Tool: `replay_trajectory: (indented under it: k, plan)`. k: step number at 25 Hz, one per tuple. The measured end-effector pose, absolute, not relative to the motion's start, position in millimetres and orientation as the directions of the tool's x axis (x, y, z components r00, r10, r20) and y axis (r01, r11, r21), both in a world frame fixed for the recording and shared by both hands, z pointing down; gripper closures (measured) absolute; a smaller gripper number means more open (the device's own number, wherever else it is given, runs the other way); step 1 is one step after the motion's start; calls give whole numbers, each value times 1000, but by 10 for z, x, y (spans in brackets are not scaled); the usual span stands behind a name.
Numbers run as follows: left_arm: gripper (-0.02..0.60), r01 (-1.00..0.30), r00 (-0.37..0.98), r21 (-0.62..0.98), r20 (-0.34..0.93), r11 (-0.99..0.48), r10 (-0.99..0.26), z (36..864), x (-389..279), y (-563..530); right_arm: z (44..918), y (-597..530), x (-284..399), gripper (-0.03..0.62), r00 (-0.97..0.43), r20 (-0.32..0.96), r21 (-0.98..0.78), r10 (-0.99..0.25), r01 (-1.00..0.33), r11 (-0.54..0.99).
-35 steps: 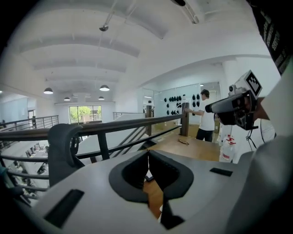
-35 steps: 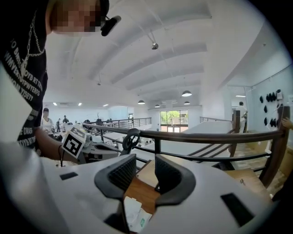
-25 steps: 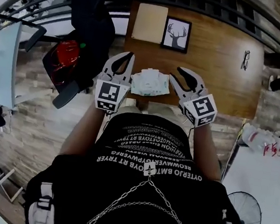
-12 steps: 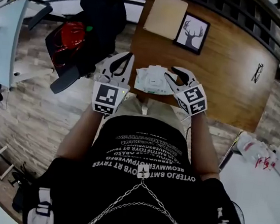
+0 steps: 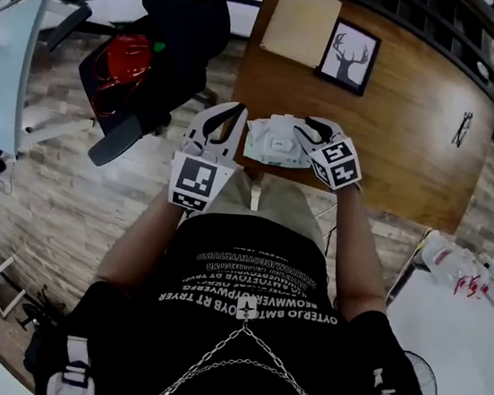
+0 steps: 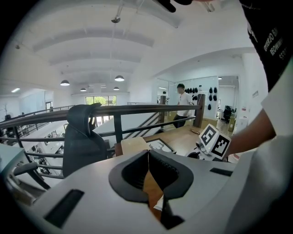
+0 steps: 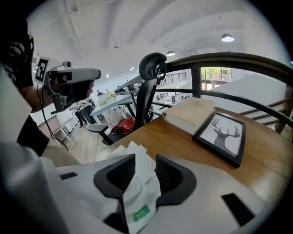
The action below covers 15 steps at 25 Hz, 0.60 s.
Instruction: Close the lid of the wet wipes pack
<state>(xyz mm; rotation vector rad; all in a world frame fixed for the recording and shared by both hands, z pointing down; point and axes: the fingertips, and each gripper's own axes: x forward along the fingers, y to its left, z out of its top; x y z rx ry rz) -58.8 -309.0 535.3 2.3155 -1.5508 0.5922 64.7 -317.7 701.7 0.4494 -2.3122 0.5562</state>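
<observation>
The white wet wipes pack (image 5: 272,143) lies at the near edge of the wooden table (image 5: 399,140), its lid flap on top. My right gripper (image 5: 304,126) reaches down over the pack's right end. In the right gripper view the crinkled white pack (image 7: 139,183) with a green label shows in the gap of the right gripper (image 7: 145,157); its jaws are opening and stand apart round the pack. My left gripper (image 5: 238,110) hovers just left of the pack, off the table edge. In the left gripper view the left gripper (image 6: 148,151) has its tips together, with nothing between them.
A framed deer picture (image 5: 348,56) and a tan book (image 5: 301,23) lie at the table's far side. A black office chair (image 5: 175,20) with a red object (image 5: 123,72) stands left of the table. A dark railing (image 6: 114,109) runs behind the table.
Both grippers have come down toward the pack. The right one dropped farther and now sits over the pack's right end, with its jaws a little wider.
</observation>
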Motion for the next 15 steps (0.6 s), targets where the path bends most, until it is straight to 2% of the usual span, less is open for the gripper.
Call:
replay_trajectory:
  k: [15]
  plan:
    - [552, -921, 322, -22, 523, -390, -789, 5382, -939, -2935, 7328, -3204, 588, 439, -660, 727, -298, -189, -551, 779]
